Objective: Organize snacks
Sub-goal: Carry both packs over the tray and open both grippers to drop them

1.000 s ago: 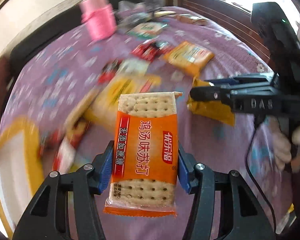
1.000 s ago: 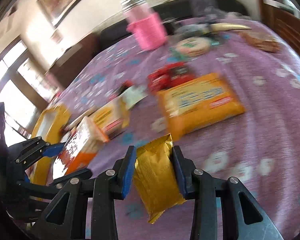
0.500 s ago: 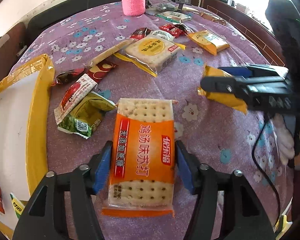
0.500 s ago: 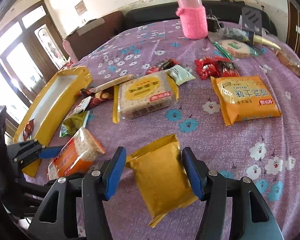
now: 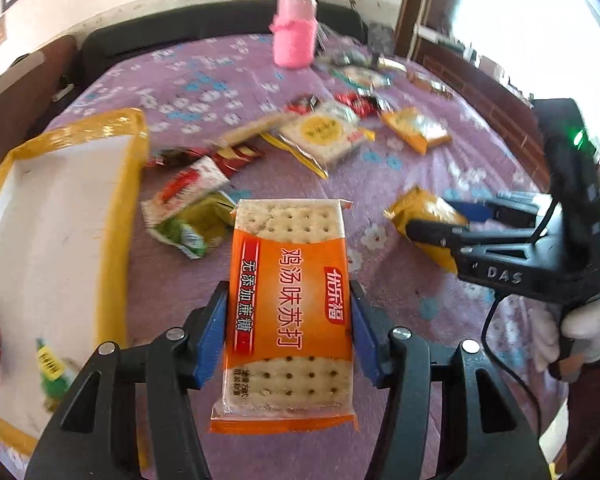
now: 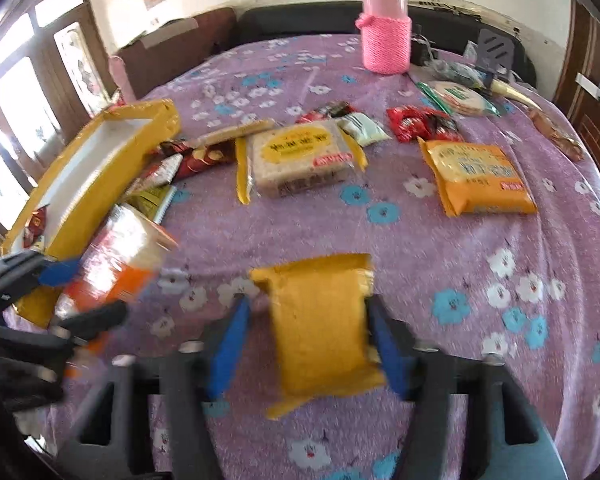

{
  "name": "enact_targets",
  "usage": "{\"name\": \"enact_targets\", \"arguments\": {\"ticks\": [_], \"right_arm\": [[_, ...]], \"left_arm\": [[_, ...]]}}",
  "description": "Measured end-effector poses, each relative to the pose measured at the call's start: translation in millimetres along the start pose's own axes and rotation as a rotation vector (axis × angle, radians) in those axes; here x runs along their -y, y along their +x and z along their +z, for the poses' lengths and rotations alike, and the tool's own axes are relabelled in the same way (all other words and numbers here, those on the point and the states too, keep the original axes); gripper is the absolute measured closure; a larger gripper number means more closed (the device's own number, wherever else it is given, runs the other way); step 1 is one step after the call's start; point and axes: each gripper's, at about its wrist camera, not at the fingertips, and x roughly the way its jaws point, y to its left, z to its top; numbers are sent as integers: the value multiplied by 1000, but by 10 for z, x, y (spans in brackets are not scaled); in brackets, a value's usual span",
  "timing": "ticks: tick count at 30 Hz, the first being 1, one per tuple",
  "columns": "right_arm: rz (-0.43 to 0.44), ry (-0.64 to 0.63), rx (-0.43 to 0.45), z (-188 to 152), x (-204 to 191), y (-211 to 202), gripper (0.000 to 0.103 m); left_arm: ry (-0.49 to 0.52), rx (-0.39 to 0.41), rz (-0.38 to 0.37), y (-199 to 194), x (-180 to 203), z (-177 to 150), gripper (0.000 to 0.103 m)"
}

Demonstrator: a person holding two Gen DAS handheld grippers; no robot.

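Observation:
My left gripper (image 5: 287, 320) is shut on an orange soda-cracker pack (image 5: 290, 300), held above the purple cloth; it also shows in the right wrist view (image 6: 112, 268). My right gripper (image 6: 306, 344) has its jaws spread wide, with a gap on the left side of the yellow snack packet (image 6: 322, 332) between them; the packet also shows in the left wrist view (image 5: 428, 220). A yellow-rimmed white tray (image 5: 52, 216) lies to the left with a few snacks in it.
Loose snacks lie on the flowered purple cloth (image 6: 480, 288): a clear cracker pack (image 6: 300, 156), an orange packet (image 6: 476, 178), red wrappers (image 6: 420, 124), green and white packets (image 5: 188, 216). A pink bottle (image 6: 386, 28) stands at the far side.
My right gripper's jaws have spread wider around the yellow packet. My left gripper, still holding the cracker pack, has shifted so more of the tray is in view.

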Motion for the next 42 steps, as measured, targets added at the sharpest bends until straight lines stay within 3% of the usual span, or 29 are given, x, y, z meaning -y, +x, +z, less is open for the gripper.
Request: {"name": "enact_targets", "arguments": {"ticks": [8, 14, 21, 25, 29, 35, 42], "right_arm": [[-8, -2, 70, -49, -220, -392, 58], [48, -65, 154, 132, -651, -810, 58], [208, -115, 208, 483, -1320, -1052, 58], [299, -123, 190, 703, -1743, -921, 58], [344, -118, 113, 850, -2124, -525, 58], [332, -118, 1, 890, -2510, 152, 58], [311, -157, -41, 856, -2816, 519, 58]], "left_arm": [[-116, 125, 12, -585, -449, -78, 49], [-209, 209, 132, -1027, -1001, -162, 49], [-276, 253, 254, -1333, -1600, -152, 48], [-272, 226, 311, -1236, -1893, -53, 48], [-282, 158, 324, -929, -2145, 19, 48], [-303, 76, 330, -523, -2402, 3, 48], [-352, 52, 296, -397, -2530, -45, 48]]}}
